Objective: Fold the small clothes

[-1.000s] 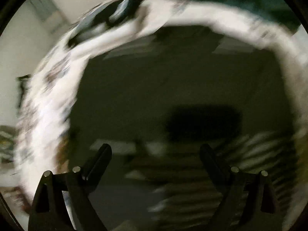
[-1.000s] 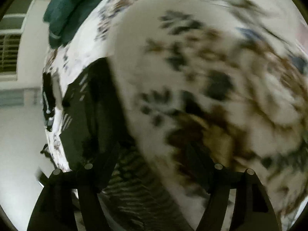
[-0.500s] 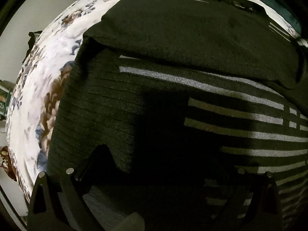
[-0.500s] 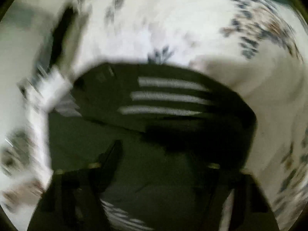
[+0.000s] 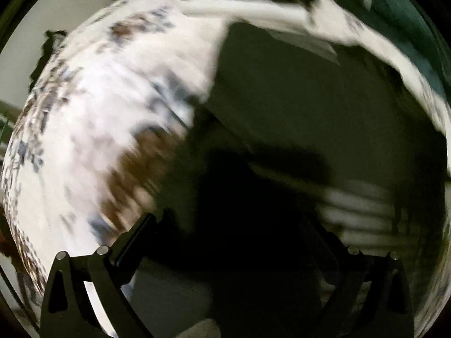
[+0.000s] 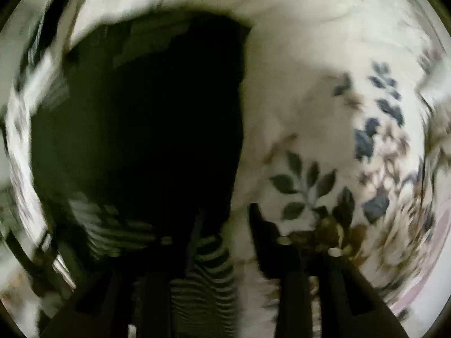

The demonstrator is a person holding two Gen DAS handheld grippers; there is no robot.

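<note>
**A:** Where does the garment lie?

**B:** The dark striped sweater (image 5: 296,118) is spread on a white floral bedspread (image 5: 93,129). In the left wrist view it fills the middle and right of the frame, with pale stripes (image 5: 358,208) low on the right. The picture is badly smeared, so folds and edges are hard to make out.

**A:** And the left gripper (image 5: 234,225)?

**B:** Its fingers stand wide apart. The left finger (image 5: 132,239) shows against the bedspread just at the sweater's edge; the right one is lost in the dark cloth and shadow. Nothing sits between them that can be made out as held.

**A:** What does the right wrist view give?

**B:** The sweater (image 6: 146,118) takes the left and centre there, the bedspread (image 6: 324,107) with its blue and brown leaf print the right. A narrow-striped part of the sweater (image 6: 208,270) runs down between the fingers of the right gripper (image 6: 222,217).

**A:** Is it gripping that part?

**B:** That cannot be told. The right finger (image 6: 262,236) is plain against the white fabric, but the left one merges with the dark knit, so whether the jaws are closed on the cloth is not visible.

**A:** Anything else?

**B:** A dark green fabric (image 5: 406,25) at the top right of the left view, beyond the bedspread.
</note>
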